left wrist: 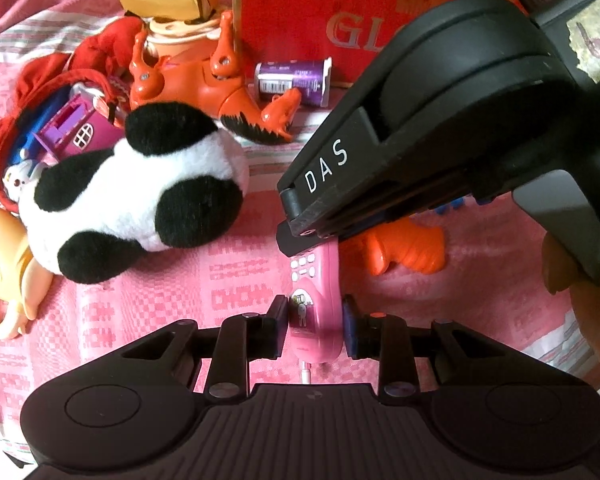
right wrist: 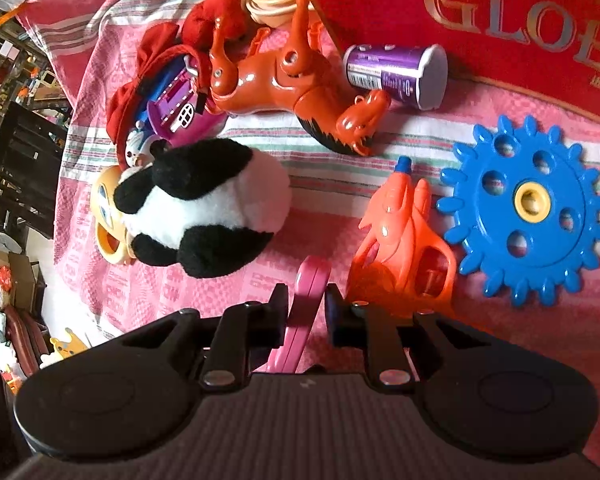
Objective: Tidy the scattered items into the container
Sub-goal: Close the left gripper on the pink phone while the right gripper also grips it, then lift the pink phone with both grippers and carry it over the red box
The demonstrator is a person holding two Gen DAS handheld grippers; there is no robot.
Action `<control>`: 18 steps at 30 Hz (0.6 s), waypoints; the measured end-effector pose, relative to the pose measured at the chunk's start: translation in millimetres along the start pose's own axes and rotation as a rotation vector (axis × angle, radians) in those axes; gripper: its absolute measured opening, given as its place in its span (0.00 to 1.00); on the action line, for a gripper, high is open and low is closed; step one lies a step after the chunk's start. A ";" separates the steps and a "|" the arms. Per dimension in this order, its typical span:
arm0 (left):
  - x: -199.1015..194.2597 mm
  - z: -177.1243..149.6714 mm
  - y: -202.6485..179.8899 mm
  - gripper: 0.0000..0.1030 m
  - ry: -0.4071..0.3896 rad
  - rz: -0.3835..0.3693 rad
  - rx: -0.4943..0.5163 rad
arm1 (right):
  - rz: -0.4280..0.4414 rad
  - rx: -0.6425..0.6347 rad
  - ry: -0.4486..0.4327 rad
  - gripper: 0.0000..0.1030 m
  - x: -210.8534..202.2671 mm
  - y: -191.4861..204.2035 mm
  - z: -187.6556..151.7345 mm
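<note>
- Phone [left wrist: 316, 304] clamped by left gripper [left wrist: 315, 322] and right gripper [right wrist: 306, 312], above pink cloth [left wrist: 228, 272].
- Red bag [left wrist: 60, 76] on cloth, open, holding purple house [left wrist: 74, 130].
- Panda [left wrist: 140, 192] just beside bag.

Bkgd: pink woven cloth [right wrist: 220, 280] w/ striped border under and ahead of jaws, dark shelving [right wrist: 20, 160] and floor clutter [right wrist: 4, 300] far left, bright daylight.
</note>
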State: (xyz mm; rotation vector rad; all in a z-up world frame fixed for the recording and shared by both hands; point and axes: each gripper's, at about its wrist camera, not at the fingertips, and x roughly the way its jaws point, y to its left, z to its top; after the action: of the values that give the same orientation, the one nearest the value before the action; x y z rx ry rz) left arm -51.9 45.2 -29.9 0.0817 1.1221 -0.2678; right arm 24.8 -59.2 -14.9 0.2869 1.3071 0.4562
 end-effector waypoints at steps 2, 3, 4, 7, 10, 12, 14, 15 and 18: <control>-2.7 2.4 -3.3 0.25 -0.002 0.001 0.003 | -0.005 -0.007 -0.005 0.21 -3.3 1.6 0.5; -4.4 3.3 -4.8 0.25 -0.003 0.001 0.003 | -0.007 -0.010 -0.007 0.21 -5.1 2.0 0.7; -6.4 3.8 -6.2 0.25 -0.006 0.002 0.005 | -0.007 -0.011 -0.010 0.21 -6.5 2.5 0.9; -13.1 4.7 -8.2 0.25 -0.020 0.001 0.003 | 0.000 -0.023 -0.025 0.21 -13.9 3.4 0.7; -17.8 6.0 -12.5 0.25 -0.022 -0.004 0.001 | 0.004 -0.024 -0.039 0.22 -19.3 2.9 -0.1; -17.8 9.0 -16.4 0.25 -0.019 0.000 0.014 | 0.003 -0.017 -0.047 0.22 -22.3 0.0 -0.6; -17.0 12.5 -19.0 0.25 -0.015 0.004 0.025 | 0.004 -0.006 -0.050 0.22 -25.0 -3.1 0.1; -17.2 14.2 -21.0 0.25 -0.014 0.006 0.027 | 0.004 0.000 -0.051 0.22 -26.5 -4.7 0.4; -17.9 18.6 -26.6 0.25 -0.018 0.004 0.036 | 0.000 0.009 -0.064 0.22 -32.4 -8.5 0.1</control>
State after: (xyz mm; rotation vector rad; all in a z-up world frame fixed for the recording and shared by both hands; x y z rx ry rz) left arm -49.6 19.0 -3.9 0.1133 1.0992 -0.2850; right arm 20.0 -82.0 9.1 0.3070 1.2466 0.4380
